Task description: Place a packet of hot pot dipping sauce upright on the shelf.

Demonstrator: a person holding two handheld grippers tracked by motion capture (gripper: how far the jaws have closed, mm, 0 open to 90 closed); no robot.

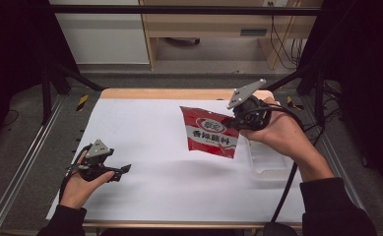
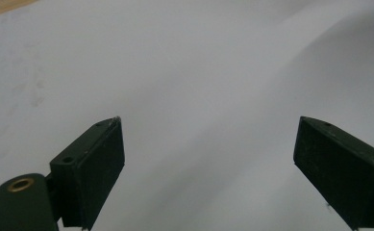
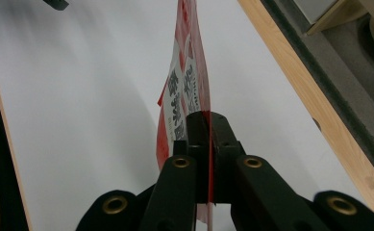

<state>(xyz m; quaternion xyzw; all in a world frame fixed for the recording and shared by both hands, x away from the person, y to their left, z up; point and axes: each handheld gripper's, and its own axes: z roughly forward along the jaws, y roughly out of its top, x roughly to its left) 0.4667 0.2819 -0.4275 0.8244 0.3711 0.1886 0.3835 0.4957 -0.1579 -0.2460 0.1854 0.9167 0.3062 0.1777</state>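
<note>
Right gripper (image 1: 234, 121) is clamped on the edge of the red sauce packet (image 1: 210, 136) — I've got it pinched at one side only, so it hangs in the air above the white table sheet (image 1: 144, 147), just beside the clear plastic tray (image 1: 268, 164). In the right gripper view the packet (image 3: 187, 72) stands edge-on between the closed jaws, with only a thin strip under them. Left gripper (image 1: 122, 169) sits low over the sheet at the near left, jaws wide apart, nothing between them.

Risks as I see them:
- shallow edge bite — film could slide out if I swing fast
- packet dangling and free to twist, so it may land folded or miss the spot
- could clip the tray rim
</note>
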